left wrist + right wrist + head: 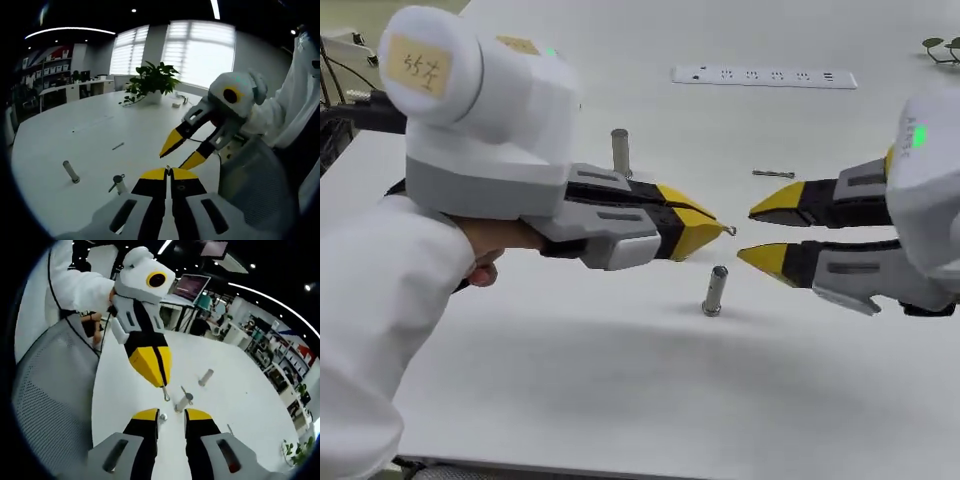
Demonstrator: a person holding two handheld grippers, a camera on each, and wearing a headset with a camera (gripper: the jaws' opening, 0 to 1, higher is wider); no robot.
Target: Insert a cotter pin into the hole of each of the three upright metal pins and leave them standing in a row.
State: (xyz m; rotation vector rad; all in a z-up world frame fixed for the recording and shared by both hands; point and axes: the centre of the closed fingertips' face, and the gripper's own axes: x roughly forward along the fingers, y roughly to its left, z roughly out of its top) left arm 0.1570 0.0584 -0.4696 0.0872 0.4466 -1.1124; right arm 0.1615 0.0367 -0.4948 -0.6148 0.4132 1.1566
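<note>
My left gripper (720,228) is shut on a cotter pin (730,230), whose looped end sticks out of the yellow tips (169,171). My right gripper (747,233) stands open just to its right, tips facing it a little apart (172,416). One upright metal pin (715,290) stands on the white table below both tips. Another upright pin (619,152) stands behind the left gripper. In the gripper views a third pin (119,184) (184,401) has a cotter pin through its head. The held cotter pin (165,394) hangs above that third pin in the right gripper view.
A loose cotter pin (773,174) lies on the table beyond the right gripper. A white power strip (765,76) lies at the far side. A potted plant (152,82) stands at the table's end. A mesh chair back (55,405) is beside the table.
</note>
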